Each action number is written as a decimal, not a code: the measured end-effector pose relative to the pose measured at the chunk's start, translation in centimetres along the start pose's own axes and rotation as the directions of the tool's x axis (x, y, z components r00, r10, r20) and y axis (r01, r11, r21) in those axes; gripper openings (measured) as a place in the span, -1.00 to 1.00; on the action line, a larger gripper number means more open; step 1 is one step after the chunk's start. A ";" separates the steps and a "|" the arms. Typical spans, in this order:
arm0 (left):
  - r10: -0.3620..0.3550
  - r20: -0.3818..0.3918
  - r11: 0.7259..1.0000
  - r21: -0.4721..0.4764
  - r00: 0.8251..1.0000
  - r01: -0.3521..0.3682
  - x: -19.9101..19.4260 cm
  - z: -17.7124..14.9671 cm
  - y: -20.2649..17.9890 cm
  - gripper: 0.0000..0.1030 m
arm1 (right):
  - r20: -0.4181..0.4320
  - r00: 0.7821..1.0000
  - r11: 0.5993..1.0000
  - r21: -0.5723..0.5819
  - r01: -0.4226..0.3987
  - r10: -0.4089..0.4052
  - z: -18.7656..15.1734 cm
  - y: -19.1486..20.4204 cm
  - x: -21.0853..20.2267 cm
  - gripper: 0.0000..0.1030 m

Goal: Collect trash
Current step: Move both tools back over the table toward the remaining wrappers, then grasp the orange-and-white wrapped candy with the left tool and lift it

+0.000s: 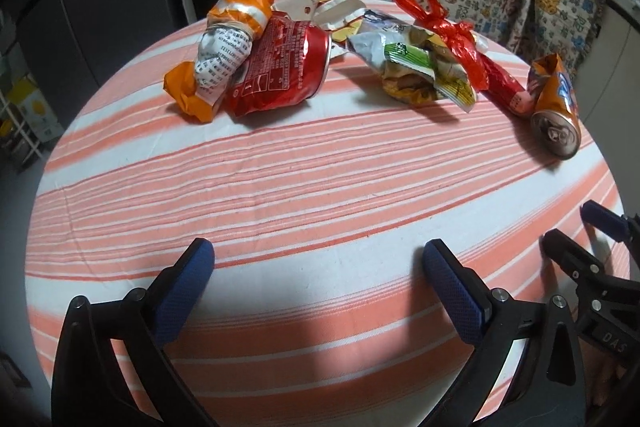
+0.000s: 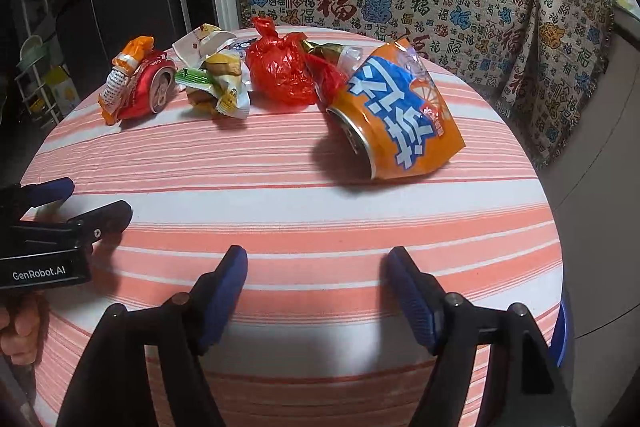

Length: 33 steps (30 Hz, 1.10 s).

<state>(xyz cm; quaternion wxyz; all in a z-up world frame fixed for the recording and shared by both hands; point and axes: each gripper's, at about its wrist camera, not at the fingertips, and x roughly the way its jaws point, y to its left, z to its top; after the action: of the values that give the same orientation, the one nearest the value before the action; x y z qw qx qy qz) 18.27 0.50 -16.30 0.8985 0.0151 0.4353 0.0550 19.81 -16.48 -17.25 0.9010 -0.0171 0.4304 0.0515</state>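
trash [image 1: 416, 67] lies in a row across the table's [image 1: 320, 163] far side.

I see my two grippers — left gripper [image 1: 318, 259], right gripper [image 2: 316, 267] — black frames, silver screws, textured blue pads.

Clear approach ahead of both grippers
Bare striped tablecloth [image 2: 280, 195] lies before you; the crushed orange can [image 2: 394, 119] and red bag [image 2: 280, 71] block the far side.
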 end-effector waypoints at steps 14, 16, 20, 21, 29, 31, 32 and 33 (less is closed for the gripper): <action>0.007 0.000 1.000 -0.015 1.000 -0.007 0.4 0.5 -0.1 0.99 | -0.002 1.000 1.000 0.004 -0.005 0.005 0.1 -0.1 -0.1 0.46; 0.007 0.000 1.000 -0.015 1.000 -0.007 0.4 0.5 -0.1 0.99 | -0.001 1.000 1.000 0.004 -0.005 0.005 0.1 -0.1 -0.1 0.46; 0.004 0.001 1.000 -0.016 1.000 -0.004 0.4 0.5 -0.1 0.99 | -0.002 1.000 1.000 0.003 -0.005 0.005 0.1 0.0 -0.1 0.46; 0.002 0.001 1.000 -0.018 1.000 -0.002 0.4 0.6 -0.1 0.99 | -0.002 1.000 1.000 0.004 -0.005 0.005 0.1 0.0 -0.1 0.46; -0.153 0.152 0.971 -0.160 0.976 0.177 -2.0 0.9 6.2 0.98 | -0.002 1.000 1.000 0.003 -0.005 0.005 0.1 0.0 -0.1 0.46; -0.137 0.177 0.965 -0.197 0.975 0.171 -2.1 2.3 8.3 0.98 | -0.002 1.000 1.000 0.003 -0.005 0.005 0.1 0.0 -0.1 0.46; -0.135 0.185 0.963 -0.208 0.973 0.173 -2.1 3.0 9.0 0.98 | -0.002 1.000 1.000 0.002 -0.004 0.004 0.1 0.0 -0.1 0.46; -0.132 0.201 0.961 -0.213 0.971 0.175 -2.0 3.8 9.6 0.98 | -0.001 1.000 1.000 0.001 -0.001 0.001 0.0 0.0 -0.1 0.46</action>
<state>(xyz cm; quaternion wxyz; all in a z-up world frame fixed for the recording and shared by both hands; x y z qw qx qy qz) 19.20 9.91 -11.61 0.9322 -0.1176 0.3406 0.0331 19.79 -16.46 -17.17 0.9007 -0.0166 0.4310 0.0517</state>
